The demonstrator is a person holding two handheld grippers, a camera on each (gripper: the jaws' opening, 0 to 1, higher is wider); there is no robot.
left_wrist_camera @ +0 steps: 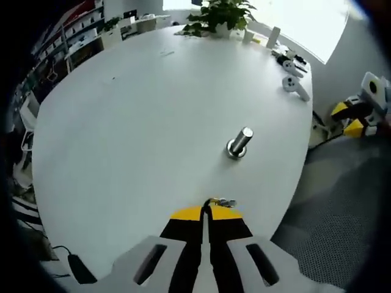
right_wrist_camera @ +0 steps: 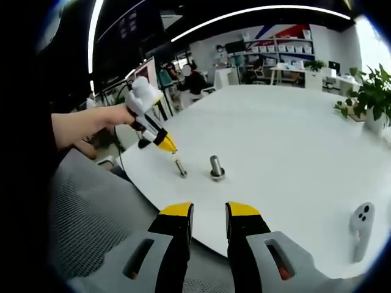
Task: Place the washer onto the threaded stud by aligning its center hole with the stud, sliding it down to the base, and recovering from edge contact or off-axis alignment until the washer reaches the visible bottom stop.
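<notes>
In the left gripper view, the left gripper (left_wrist_camera: 206,210) rises from the bottom with its jaws together, clamped on the washer (left_wrist_camera: 223,201), a small metal piece showing at the yellow tips. Beyond it the threaded stud (left_wrist_camera: 239,143) stands on the white worktop (left_wrist_camera: 140,122), near the edge facing the grippers. A potted plant (left_wrist_camera: 221,15) sits at the far edge.

In the right gripper view, the right gripper (right_wrist_camera: 209,212) has its jaws apart, holding nothing, off the worktop's near edge. A hand (right_wrist_camera: 91,125) holds the left gripper above that edge, just beside the stud.
</notes>
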